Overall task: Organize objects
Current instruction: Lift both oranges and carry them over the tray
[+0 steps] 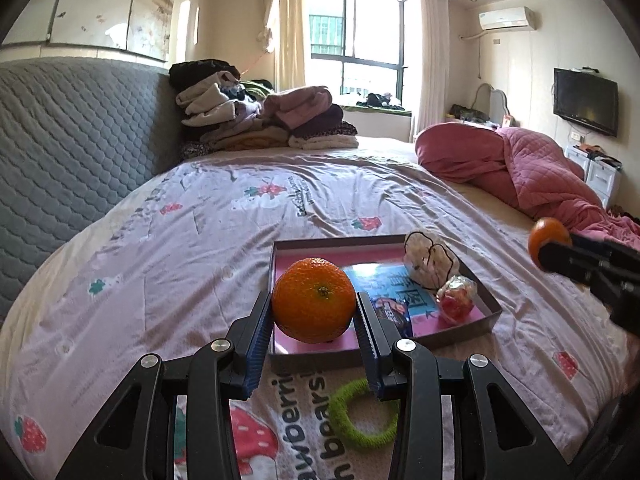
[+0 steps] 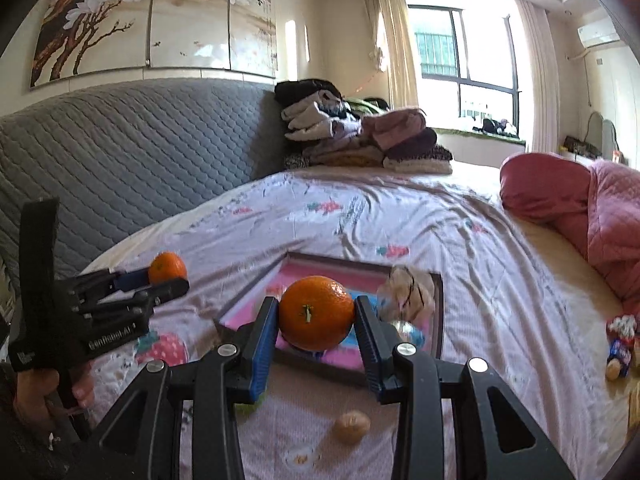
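Left wrist view: the left gripper (image 1: 314,316) is clenched on an orange (image 1: 314,300), above the near left corner of the tray (image 1: 456,336), probably to put it inside.
Tray content: a wrapped candy (image 1: 456,298) and a white bundle (image 1: 428,260) lie at the right, so the left part is free.
Hair tie (image 1: 360,416): on the bed sheet (image 1: 160,280), near, outside the tray.
Right wrist view: the right gripper (image 2: 316,320) grasps a second orange (image 2: 316,312) by its sides, over the tray's near edge.
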